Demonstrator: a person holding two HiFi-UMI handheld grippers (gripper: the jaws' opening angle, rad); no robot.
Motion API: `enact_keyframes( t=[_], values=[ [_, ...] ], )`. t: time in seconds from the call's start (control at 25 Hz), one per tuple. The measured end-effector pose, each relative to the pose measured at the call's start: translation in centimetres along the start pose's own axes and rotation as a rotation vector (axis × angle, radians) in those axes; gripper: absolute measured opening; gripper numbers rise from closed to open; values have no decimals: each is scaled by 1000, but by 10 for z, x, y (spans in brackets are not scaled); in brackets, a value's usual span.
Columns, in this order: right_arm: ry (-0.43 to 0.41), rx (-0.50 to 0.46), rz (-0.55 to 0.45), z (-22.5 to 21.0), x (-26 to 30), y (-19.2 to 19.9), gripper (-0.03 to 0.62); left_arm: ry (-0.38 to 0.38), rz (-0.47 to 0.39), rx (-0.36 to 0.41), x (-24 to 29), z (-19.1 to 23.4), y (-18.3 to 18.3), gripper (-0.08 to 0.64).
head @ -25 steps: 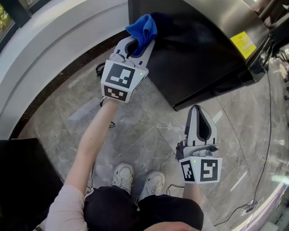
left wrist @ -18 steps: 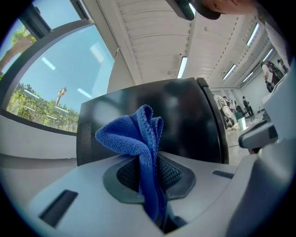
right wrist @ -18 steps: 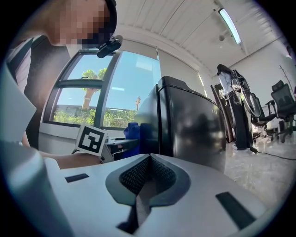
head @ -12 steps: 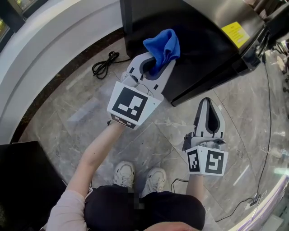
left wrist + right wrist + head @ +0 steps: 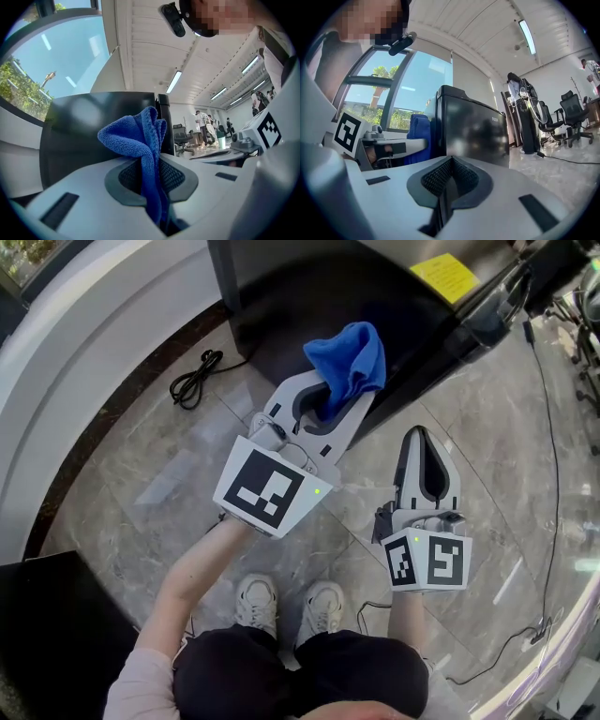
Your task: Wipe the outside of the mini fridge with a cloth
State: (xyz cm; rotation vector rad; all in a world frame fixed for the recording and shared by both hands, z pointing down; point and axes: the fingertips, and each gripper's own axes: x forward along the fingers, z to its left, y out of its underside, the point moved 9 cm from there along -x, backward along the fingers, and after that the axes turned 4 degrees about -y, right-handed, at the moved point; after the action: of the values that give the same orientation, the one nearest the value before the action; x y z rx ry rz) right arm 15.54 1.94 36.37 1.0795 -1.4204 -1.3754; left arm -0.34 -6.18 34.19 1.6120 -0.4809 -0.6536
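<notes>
The right gripper (image 5: pixel 424 439) is nearest, clenched and empty, just off the fridge's (image 5: pixel 281 296) near corner. The left gripper (image 5: pixel 330 401) grips the cloth (image 5: pixel 349 360). Within the last second the cloth has swept from the fridge's left edge to its near edge, so one wiping pass looks nearly done.

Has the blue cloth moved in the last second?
Yes. The blue cloth, clamped in the left gripper, slid rightward from the left edge of the mini fridge across its dark face.
</notes>
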Motion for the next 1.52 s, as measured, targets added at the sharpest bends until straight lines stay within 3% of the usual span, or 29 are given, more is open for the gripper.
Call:
enact_keyframes(
  t=[0.24, 0.44, 0.68, 0.92, 1.0, 1.12, 1.16, 1.28, 1.4, 1.52],
  values=[
    [11, 6, -13, -5, -6, -2, 11, 125, 29, 9, 6, -31, -5, 55],
    [13, 3, -26, -4, -11, -7, 11, 172, 32, -21, 8, -43, -7, 55],
    [49, 43, -21, -14, -15, -3, 11, 273, 27, -2, 29, -77, -10, 55],
    [61, 41, -38, -19, -22, -6, 11, 283, -29, -32, 26, -79, -18, 55],
    [57, 49, -35, -20, -22, -3, 11, 248, -84, -59, 18, -69, -23, 55],
    [48, 53, -27, -20, -21, 0, 11, 120, -155, -190, -2, -46, -27, 55],
    [43, 55, -25, -20, -19, 1, 11, 73, -152, -198, -9, -35, -24, 55],
    [29, 61, -19, -17, -13, 3, 11, -49, -98, -146, -25, 7, -8, 55],
    [19, 51, -10, -15, -10, 8, 11, -178, -69, -155, -46, 60, 7, 55],
    [24, 43, 4, -16, -9, 12, 11, -330, -12, -62, -62, 111, 19, 55]
  ],
)
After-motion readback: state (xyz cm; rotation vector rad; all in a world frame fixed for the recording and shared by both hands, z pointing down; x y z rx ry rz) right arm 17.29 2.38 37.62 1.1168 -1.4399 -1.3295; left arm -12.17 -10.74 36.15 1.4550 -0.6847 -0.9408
